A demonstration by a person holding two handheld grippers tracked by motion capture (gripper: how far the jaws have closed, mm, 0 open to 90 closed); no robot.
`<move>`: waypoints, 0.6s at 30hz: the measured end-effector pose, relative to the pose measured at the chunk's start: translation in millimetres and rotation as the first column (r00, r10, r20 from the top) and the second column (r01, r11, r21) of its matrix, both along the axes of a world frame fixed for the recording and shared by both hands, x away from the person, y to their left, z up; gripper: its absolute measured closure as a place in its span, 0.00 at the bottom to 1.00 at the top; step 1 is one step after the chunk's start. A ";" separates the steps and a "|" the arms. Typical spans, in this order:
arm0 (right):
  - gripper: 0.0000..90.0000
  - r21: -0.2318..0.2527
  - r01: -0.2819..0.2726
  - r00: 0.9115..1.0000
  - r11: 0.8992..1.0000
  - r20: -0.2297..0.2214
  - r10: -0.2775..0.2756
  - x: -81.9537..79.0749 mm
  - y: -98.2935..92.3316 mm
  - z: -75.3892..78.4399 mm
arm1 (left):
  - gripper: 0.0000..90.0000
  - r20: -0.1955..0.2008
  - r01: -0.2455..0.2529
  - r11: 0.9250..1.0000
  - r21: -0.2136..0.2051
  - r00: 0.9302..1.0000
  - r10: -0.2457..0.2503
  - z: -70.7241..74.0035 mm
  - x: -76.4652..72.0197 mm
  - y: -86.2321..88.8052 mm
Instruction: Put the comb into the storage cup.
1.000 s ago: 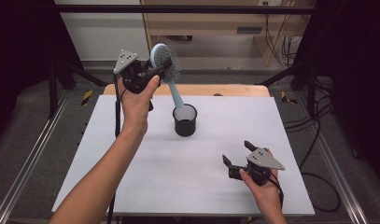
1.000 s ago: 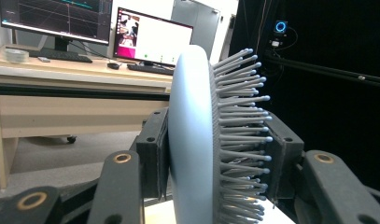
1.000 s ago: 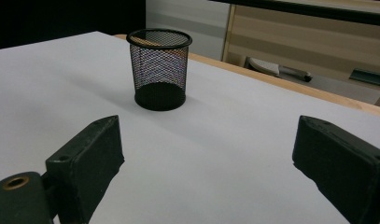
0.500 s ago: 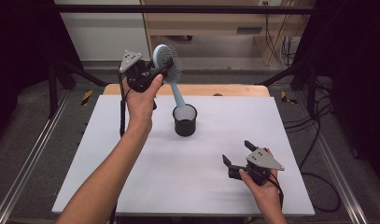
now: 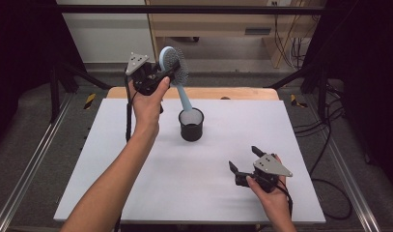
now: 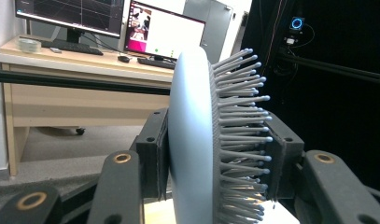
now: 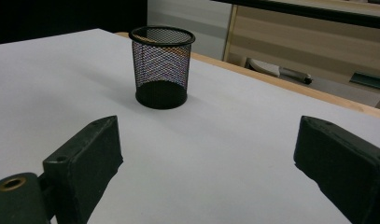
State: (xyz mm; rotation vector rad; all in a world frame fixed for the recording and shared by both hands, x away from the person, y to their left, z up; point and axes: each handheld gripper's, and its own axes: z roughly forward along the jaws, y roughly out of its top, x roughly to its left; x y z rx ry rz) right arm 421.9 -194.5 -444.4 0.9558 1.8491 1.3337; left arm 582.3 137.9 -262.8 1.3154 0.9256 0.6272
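My left gripper (image 5: 169, 73) is raised over the far side of the table, shut on the head of a light blue hairbrush (image 5: 174, 65). The brush handle slants down toward a black mesh cup (image 5: 191, 124). In the left gripper view the pads (image 6: 152, 154) press the brush (image 6: 192, 140) from its smooth back and its bristle side. My right gripper (image 5: 243, 158) rests low at the near right, open and holding nothing. Its jaws stand wide apart (image 7: 211, 172) and face the mesh cup (image 7: 162, 65), in which no handle shows.
The cup stands on a white table top (image 5: 107, 159) with a wooden strip (image 5: 232, 93) along its far edge. Metal rails (image 5: 30, 164) run along both sides. A desk with monitors (image 6: 164, 28) stands beyond the table.
The left hand has shifted slightly to the right with the brush still gripped. The right hand and the cup have stayed where they were.
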 end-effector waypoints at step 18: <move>0.08 0.000 -0.005 1.000 1.000 -0.008 0.005 -0.7 -2.3 0.7 | 0.56 -0.001 0.006 0.999 0.039 1.000 -0.006 -6.9 4.3 -5.7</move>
